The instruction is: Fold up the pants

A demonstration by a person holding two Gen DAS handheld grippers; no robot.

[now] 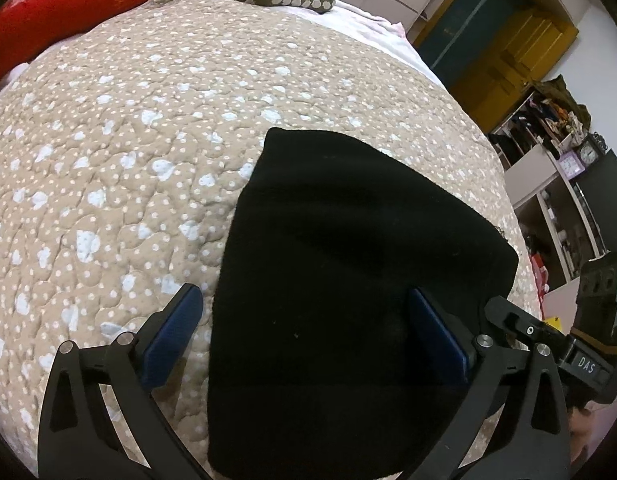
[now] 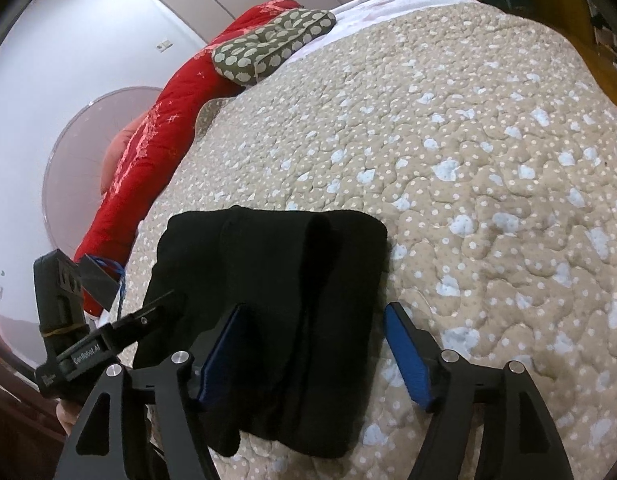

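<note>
Black pants (image 2: 276,304) are lying folded into a compact bundle on the quilt (image 2: 488,160), so it's pretty much done; left gripper (image 1: 304,336) and right gripper (image 2: 312,356) are being held wide apart, gripping nothing.

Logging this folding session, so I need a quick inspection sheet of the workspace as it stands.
Surface: beige quilt with pale blue and white spots, covering the bed.
Job's things: black pants, folded into a compact stack on the quilt.
Clutter: red comforter and olive spotted cushion at the far end.
Grippers: left gripper and right gripper both open, holding nothing.
Cables: nothing seen.
Surroundings: crowded shelves, white wall.
</note>
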